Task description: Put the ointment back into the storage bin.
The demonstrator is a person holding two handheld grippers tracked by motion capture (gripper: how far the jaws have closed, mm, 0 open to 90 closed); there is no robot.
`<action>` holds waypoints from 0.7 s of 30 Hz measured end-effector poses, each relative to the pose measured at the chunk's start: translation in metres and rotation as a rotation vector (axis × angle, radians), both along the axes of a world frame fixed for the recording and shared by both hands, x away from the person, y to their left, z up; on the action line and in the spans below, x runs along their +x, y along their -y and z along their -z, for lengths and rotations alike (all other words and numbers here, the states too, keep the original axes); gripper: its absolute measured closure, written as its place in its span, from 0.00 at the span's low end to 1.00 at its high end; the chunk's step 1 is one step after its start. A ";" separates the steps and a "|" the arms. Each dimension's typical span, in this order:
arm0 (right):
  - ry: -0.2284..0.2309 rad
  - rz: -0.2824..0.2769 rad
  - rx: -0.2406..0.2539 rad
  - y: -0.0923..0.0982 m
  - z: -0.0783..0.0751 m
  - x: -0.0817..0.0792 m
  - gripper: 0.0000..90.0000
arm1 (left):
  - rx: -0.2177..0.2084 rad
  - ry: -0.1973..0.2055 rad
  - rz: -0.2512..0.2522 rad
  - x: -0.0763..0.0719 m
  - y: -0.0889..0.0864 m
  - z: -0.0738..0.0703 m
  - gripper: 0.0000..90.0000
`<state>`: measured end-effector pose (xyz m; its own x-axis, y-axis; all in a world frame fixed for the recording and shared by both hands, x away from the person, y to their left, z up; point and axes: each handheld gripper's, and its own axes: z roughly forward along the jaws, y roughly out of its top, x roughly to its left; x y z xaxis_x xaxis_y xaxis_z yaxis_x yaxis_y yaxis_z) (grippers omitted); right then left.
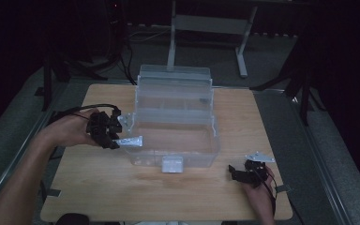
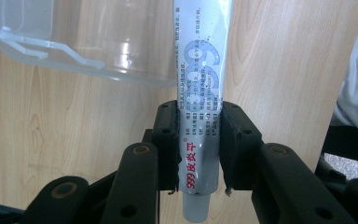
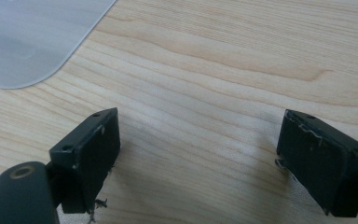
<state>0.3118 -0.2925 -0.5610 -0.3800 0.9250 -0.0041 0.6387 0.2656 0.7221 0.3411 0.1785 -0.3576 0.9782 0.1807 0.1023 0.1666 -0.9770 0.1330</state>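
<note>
A: High view: my left gripper (image 1: 115, 140) holds the ointment tube (image 1: 130, 141) beside the clear box (image 1: 176, 119).

B: Left gripper view?

A: Pads (image 2: 168, 135) clamp the tube (image 2: 200, 93).

B: Right gripper view?

A: My right gripper (image 3: 198, 154) gapes over the table (image 3: 223, 60).

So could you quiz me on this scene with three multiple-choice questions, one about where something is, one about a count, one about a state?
1. Where is the silver tube?
A. Between the left gripper's pads, beside the clear box
B. Lying inside the box
C. Under the right gripper

2. How many grippers are on or over the wooden table?
A. One
B. Two
C. Three

3. How does the right gripper stand?
A. Shut on a lid
B. Shut on the tube
C. Open, with bare wood between its pads

Answers:
1 A, the left gripper clamps the tube next to the clear box.
2 B, one at each side in the high view.
3 C, its pads stand wide apart.
</note>
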 end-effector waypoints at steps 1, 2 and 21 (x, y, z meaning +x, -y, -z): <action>0.000 0.001 0.000 0.000 0.000 0.000 0.14 | 0.001 0.003 0.004 0.001 0.001 0.000 0.78; 0.000 0.001 0.000 0.000 0.000 0.000 0.14 | -0.003 0.002 0.004 0.001 0.002 0.000 0.78; 0.000 0.001 0.001 0.000 0.000 0.000 0.14 | -0.008 0.006 0.036 0.013 0.024 0.005 0.78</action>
<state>0.3118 -0.2924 -0.5611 -0.3789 0.9254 -0.0034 0.6389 0.2642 0.7225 0.3536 0.1540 -0.3628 0.9835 0.1460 0.1064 0.1304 -0.9813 0.1419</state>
